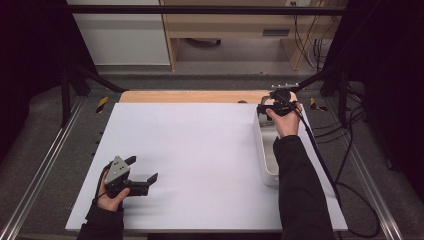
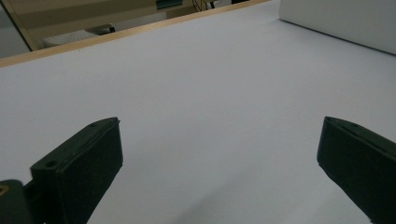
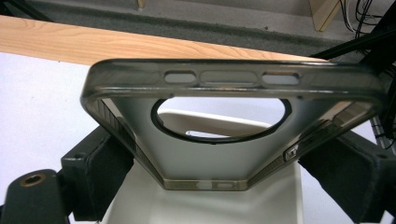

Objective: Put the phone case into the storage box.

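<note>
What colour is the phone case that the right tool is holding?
The translucent smoky grey phone case has a black ring around its round opening; the right gripper view shows it best.

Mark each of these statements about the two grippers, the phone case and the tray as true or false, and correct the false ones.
1. The right gripper holds a clear phone case between its jaws. True.
2. The left gripper grips a phone. False: its jaws stand wide apart with nothing between them.
3. The case hangs above the white tray. True.
4. The tray sits at the table's left edge. False: it sits at the right.
5. The case has a round opening. True.
</note>
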The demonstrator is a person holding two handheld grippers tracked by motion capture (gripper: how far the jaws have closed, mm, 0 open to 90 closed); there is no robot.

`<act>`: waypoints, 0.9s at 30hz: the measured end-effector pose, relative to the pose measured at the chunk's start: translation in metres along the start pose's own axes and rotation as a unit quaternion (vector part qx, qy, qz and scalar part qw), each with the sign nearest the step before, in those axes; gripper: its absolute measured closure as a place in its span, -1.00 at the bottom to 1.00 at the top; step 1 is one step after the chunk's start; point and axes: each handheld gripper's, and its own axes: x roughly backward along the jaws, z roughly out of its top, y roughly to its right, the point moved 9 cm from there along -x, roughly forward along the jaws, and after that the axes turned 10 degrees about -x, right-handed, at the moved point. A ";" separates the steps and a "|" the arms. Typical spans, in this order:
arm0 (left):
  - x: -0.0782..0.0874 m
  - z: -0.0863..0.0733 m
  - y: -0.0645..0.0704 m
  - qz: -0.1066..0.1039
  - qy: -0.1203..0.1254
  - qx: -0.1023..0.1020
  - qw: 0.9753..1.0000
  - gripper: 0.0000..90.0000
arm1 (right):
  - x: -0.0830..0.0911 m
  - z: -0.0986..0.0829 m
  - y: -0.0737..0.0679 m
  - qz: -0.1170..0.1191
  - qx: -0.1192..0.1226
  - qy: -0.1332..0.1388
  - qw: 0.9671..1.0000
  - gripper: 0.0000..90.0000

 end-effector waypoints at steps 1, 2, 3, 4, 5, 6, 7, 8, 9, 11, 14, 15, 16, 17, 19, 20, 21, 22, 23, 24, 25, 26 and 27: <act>0.000 0.000 0.000 0.000 0.000 0.000 1.000 -1.00 | -0.001 0.000 -0.001 -0.001 0.000 0.000 1.000 -0.75; 0.000 0.000 0.000 0.000 0.000 0.000 1.000 -1.00 | -0.001 -0.001 -0.001 -0.001 0.002 0.001 1.000 -0.75; 0.000 0.000 0.000 0.000 0.000 0.000 1.000 -1.00 | -0.001 -0.001 -0.001 -0.001 0.002 0.002 1.000 -0.75; 0.000 0.000 0.000 0.000 0.000 0.000 1.000 -1.00 | -0.001 0.000 -0.001 -0.001 0.001 0.002 1.000 -0.75; 0.000 0.000 0.000 0.000 0.000 0.000 1.000 -1.00 | -0.001 0.000 -0.001 -0.001 0.000 0.003 1.000 -0.75; 0.000 0.000 0.000 0.000 0.000 0.000 1.000 -1.00 | -0.001 0.000 0.000 -0.001 0.000 0.003 1.000 -0.75; 0.000 0.000 0.000 0.000 0.000 0.000 1.000 -1.00 | -0.001 0.000 0.000 -0.001 0.000 0.003 1.000 -0.75; 0.000 0.000 0.000 0.000 0.000 0.000 1.000 -1.00 | -0.001 0.000 0.000 -0.001 -0.001 0.003 1.000 -0.75; 0.000 0.000 0.000 -0.001 -0.001 0.000 1.000 -1.00 | -0.001 0.000 0.000 -0.001 -0.001 0.003 1.000 -0.75; 0.000 0.000 0.000 -0.001 -0.001 -0.001 1.000 -1.00 | -0.001 0.000 0.000 0.000 0.000 0.006 1.000 -0.75; 0.000 0.000 0.000 -0.001 -0.001 -0.001 1.000 -1.00 | -0.001 0.000 -0.001 0.001 0.007 0.008 1.000 -0.79; 0.000 0.000 0.000 -0.001 -0.001 -0.001 1.000 -1.00 | -0.001 0.000 -0.001 0.005 0.007 0.008 1.000 -0.82; -0.001 0.000 0.000 -0.001 -0.001 -0.001 1.000 -1.00 | -0.001 0.000 -0.002 0.007 0.009 0.009 1.000 -0.85; -0.001 0.000 0.000 -0.001 -0.001 -0.001 1.000 -1.00 | -0.001 0.001 -0.002 0.007 0.010 0.010 1.000 -0.87; 0.000 0.000 0.000 -0.001 -0.001 -0.001 1.000 -1.00 | -0.001 0.002 -0.003 0.011 0.014 0.014 1.000 -0.95; 0.000 0.000 0.000 -0.002 -0.001 -0.001 1.000 -1.00 | 0.000 0.002 -0.004 0.012 0.019 0.018 1.000 -0.97; 0.000 0.000 0.000 -0.002 -0.001 -0.001 1.000 -1.00 | 0.000 0.003 -0.004 0.010 0.024 0.023 0.999 -0.97; 0.000 0.000 0.000 -0.002 -0.001 -0.001 1.000 -1.00 | 0.001 0.003 -0.004 0.009 0.026 0.026 0.999 -0.98; 0.000 0.000 0.001 -0.002 -0.001 -0.002 1.000 -1.00 | 0.001 0.005 -0.004 0.010 0.024 0.031 0.999 -0.99; 0.000 0.000 0.001 -0.002 0.000 -0.002 1.000 -1.00 | 0.002 0.006 -0.003 0.010 0.024 0.036 0.999 -0.99; 0.000 0.000 0.001 -0.003 0.000 -0.002 1.000 -1.00 | 0.003 0.007 -0.004 0.012 0.022 0.037 0.999 -0.99; 0.000 0.000 0.001 -0.003 0.000 -0.002 1.000 -1.00 | 0.003 0.008 -0.003 0.011 0.023 0.041 0.999 -0.99; 0.000 0.000 0.001 -0.003 0.000 -0.002 1.000 -1.00 | 0.004 0.009 -0.003 0.014 0.024 0.043 0.999 -0.99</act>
